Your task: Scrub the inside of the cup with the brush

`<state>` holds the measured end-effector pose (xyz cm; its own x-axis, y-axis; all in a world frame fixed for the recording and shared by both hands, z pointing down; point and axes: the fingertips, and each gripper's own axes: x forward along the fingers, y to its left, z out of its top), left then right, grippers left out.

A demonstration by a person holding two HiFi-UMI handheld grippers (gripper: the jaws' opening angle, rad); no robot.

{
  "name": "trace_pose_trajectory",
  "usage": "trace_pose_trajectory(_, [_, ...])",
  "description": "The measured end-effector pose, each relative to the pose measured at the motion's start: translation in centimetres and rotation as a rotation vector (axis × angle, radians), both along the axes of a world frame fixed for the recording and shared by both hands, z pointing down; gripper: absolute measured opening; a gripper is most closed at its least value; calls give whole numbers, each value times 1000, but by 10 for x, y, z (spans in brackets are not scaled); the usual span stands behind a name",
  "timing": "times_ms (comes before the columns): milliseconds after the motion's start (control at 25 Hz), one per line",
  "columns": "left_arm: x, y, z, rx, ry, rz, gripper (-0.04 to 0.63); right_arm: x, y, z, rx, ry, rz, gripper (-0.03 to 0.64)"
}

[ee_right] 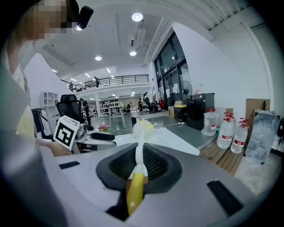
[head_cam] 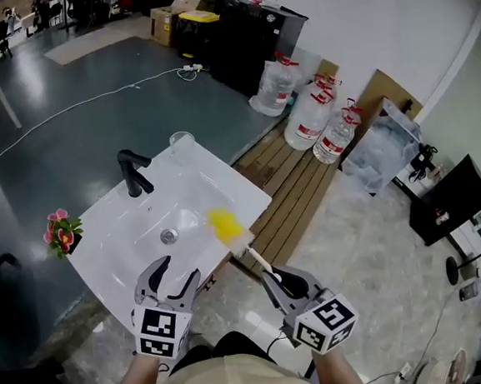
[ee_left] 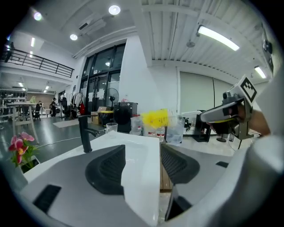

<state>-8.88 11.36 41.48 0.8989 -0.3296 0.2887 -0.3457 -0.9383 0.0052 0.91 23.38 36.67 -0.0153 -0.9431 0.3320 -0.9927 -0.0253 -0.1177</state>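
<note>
Jaws of the right gripper (head_cam: 275, 284) are clamped on the yellow handle of the brush (head_cam: 238, 239). Its slim white shaft runs far-left, and the fluffy yellow head is over the near right rim of the glossy white sink (head_cam: 111, 240). The clear cup (head_cam: 182, 140) stands upright on the far corner, right of the black faucet (head_cam: 133, 173), with the open basin between. The left gripper (head_cam: 174, 278) has its jaws apart and empty.
</note>
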Motion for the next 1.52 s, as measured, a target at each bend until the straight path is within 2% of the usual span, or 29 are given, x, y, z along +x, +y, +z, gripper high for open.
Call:
trace_pose_trajectory(240, [34, -33, 5, -43, 27, -45, 241, 36, -48, -6, -13, 41, -54, 48])
trace_pose_trajectory(400, [66, -59, 8, -11, 40, -92, 239, 68, -86, 1, -19, 73, -136, 48])
trace_pose_trajectory(560, [105, -96, 13, -26, 47, -175, 239, 104, -127, 3, -26, 89, -243, 48])
trace_pose_trajectory(800, [159, -155, 17, -6, -14, -260, 239, 160, -182, -4, -38, 109, -334, 48])
trace_pose_trajectory(1160, [199, -214, 16, 36, -43, -414, 239, 218, -238, -12, -50, 187, -488, 48])
trace_pose_trajectory(1360, [213, -245, 21, 33, -57, -497, 239, 235, -262, -11, -79, 231, -595, 48])
trace_pose_trajectory(1520, [218, -267, 30, 37, -70, -545, 239, 240, -286, -5, -122, 311, -685, 48])
